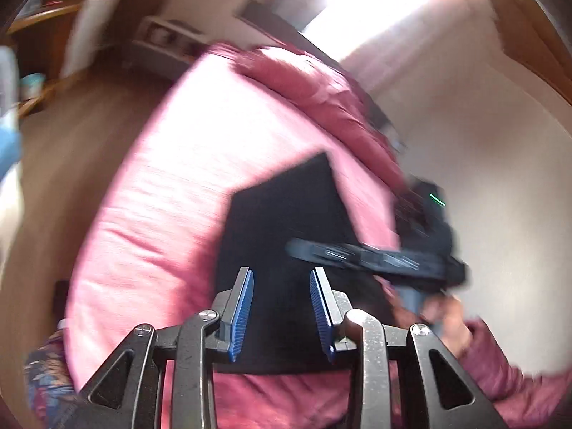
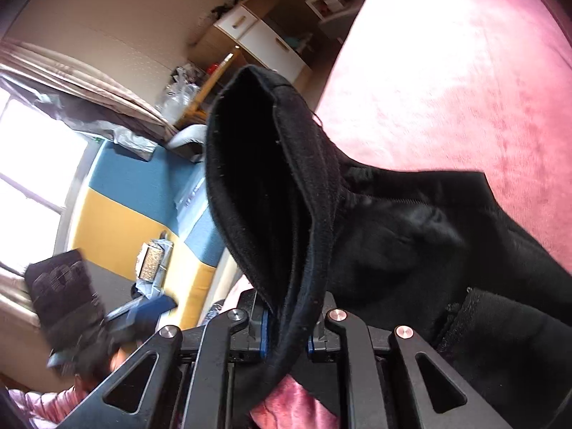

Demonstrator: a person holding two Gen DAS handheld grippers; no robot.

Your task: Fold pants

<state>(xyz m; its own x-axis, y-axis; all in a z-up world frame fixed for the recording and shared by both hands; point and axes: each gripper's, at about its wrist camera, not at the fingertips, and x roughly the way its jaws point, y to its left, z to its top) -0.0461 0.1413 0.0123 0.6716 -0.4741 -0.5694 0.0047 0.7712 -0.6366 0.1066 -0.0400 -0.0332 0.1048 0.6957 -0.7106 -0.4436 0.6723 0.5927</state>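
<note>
The black pants (image 1: 282,214) lie on a pink bed cover (image 1: 171,164). In the left wrist view my left gripper (image 1: 282,286) is open and empty, hovering above the near part of the pants. The right gripper (image 1: 361,254) shows blurred at the right, over the pants' edge. In the right wrist view my right gripper (image 2: 286,332) is shut on a thick folded edge of the pants (image 2: 271,178) and lifts it off the pink cover (image 2: 447,71). The rest of the pants (image 2: 447,250) trails to the right on the bed.
Wooden floor (image 1: 64,164) lies left of the bed, with a white shelf unit (image 1: 164,39) beyond. A white wall (image 1: 482,150) runs along the bed's right. A blue and yellow mat (image 2: 125,193), a cabinet (image 2: 257,32) and a window (image 2: 32,164) show in the right wrist view.
</note>
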